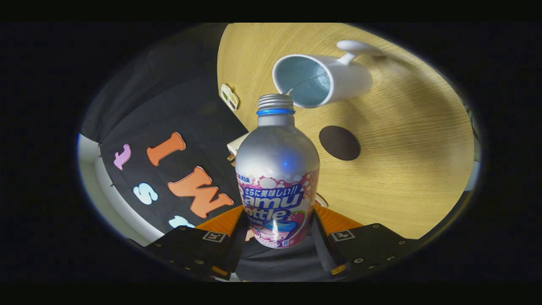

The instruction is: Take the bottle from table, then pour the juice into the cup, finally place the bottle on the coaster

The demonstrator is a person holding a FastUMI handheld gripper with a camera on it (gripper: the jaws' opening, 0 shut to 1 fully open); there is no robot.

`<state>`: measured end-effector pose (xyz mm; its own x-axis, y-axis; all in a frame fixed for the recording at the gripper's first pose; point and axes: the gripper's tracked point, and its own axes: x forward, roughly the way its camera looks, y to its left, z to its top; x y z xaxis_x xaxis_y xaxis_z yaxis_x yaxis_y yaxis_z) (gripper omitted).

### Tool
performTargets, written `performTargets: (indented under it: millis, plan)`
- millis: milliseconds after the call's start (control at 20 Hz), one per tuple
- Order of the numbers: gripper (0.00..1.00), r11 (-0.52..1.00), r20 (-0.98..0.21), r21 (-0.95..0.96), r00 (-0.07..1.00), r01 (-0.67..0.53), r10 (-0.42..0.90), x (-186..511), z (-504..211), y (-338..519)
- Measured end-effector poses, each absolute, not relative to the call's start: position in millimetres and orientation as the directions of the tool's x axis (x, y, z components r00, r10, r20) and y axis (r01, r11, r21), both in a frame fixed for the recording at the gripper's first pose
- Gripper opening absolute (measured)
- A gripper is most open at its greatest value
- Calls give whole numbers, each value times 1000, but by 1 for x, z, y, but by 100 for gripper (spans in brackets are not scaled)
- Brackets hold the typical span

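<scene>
Claw [277, 237] is clamped on the bottle [276, 169], w/ its 2 fingers [230, 248] pressing the lower body from either side, right at the printed label band. Bottle is silver metal up top, pink/blue/white label below, threaded neck w/ a blue ring under the threads; cap is off, mouth open. It's tipped w/ the claw, so the whole scene looks rolled: the tabletop [402, 169] stands up on the far side of the bottle & the booth wall falls away on the other side.

Bottle mouth sits just at the rim of the cup [324, 78], touching or nearly so; can't tell which. Cup is a white mug w/ pale blue inside, handle [355, 46] on the side away from the bottle, opening facing the bottle neck. A thin line runs from the bottle mouth across the mug's interior, looks like a fine stream or a liquid edge; can't tell which. How full the cup is: unclear.

Coaster [339, 142] is a dark round disc, flat on the light wood tabletop, bare, near the cup but apart from it, beside the bottle's shoulder. Small tag-like thing [230, 96] sits at the tabletop edge next to the wall. Another pale object [237, 146] peeks out behind the bottle at that same edge; too hidden to identify.
</scene>
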<state>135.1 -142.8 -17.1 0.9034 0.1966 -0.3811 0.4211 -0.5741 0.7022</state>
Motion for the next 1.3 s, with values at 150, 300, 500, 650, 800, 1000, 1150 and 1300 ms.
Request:
performTargets:
  millis: [150, 300, 500, 650, 800, 1000, 1150, 1300]
  plan:
    - [74, -589, -377, 693, 905, 416, 196, 136, -15, -145]
    - [74, -597, -376, 687, 906, 414, 196, 133, -13, -143]
    - [74, -612, -371, 678, 909, 406, 192, 133, -8, -146]
    - [74, -621, -363, 674, 912, 400, 193, 133, -5, -148]
    - [74, -638, -361, 660, 913, 395, 192, 131, -4, -151]
    - [74, -668, -353, 638, 916, 384, 190, 130, -2, -153]
    - [74, -677, -344, 633, 920, 375, 188, 132, 0, -155]
    - [74, -684, -340, 629, 922, 369, 185, 132, 1, -157]
